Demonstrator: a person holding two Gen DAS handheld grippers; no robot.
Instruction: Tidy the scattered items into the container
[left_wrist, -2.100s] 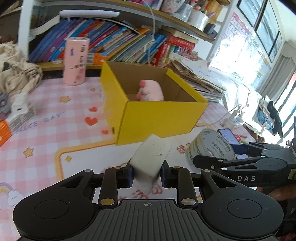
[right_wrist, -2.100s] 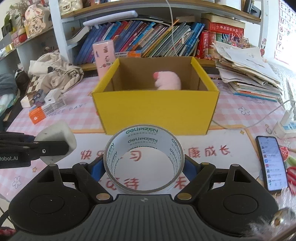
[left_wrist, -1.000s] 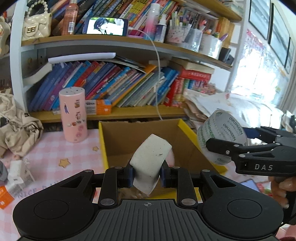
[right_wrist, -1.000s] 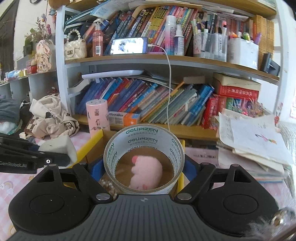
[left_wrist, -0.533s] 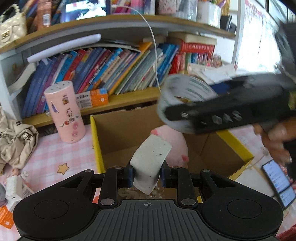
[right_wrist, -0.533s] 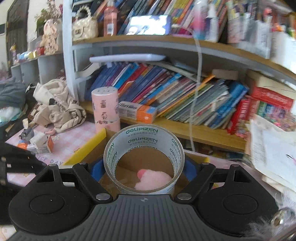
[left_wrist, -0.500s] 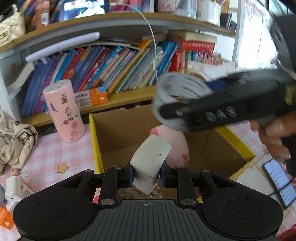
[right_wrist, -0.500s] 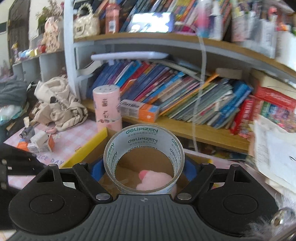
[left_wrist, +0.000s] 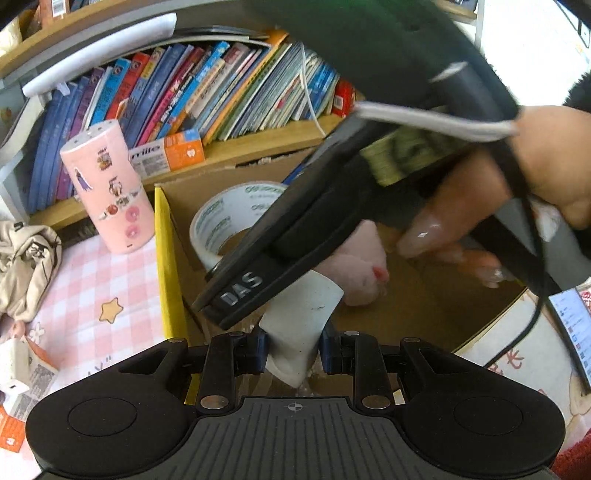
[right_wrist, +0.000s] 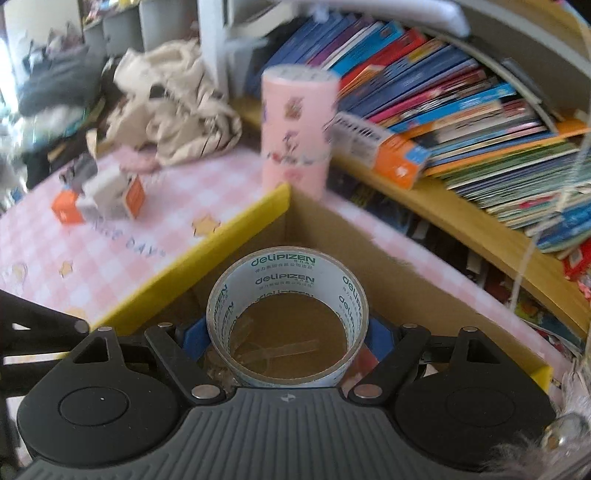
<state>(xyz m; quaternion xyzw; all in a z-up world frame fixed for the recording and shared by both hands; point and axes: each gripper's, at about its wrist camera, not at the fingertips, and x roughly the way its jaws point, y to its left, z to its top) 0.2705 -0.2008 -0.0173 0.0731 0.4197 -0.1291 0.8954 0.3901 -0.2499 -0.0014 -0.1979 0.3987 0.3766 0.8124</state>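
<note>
My left gripper (left_wrist: 293, 349) is shut on a white sponge block (left_wrist: 301, 321) and holds it over the near edge of the open yellow cardboard box (left_wrist: 164, 258). My right gripper (right_wrist: 286, 341) is shut on a roll of clear tape (right_wrist: 287, 291) and reaches down into the box's left part (right_wrist: 221, 240). In the left wrist view the right gripper's black body crosses the frame with the tape roll (left_wrist: 225, 221) at its tip. A pink plush toy (left_wrist: 360, 273) lies inside the box, partly hidden.
A pink cylinder (left_wrist: 107, 184) stands behind the box's left corner. Books (left_wrist: 207, 81) fill the shelf behind. A beige cloth (right_wrist: 170, 103) and small orange-white boxes (right_wrist: 107, 195) lie on the pink checked table at left. A phone (left_wrist: 570, 325) lies at right.
My right gripper has swung left and down into the box with the tape roll, crossing in front of the left camera. My left gripper has stayed over the box's near edge, still holding the sponge.
</note>
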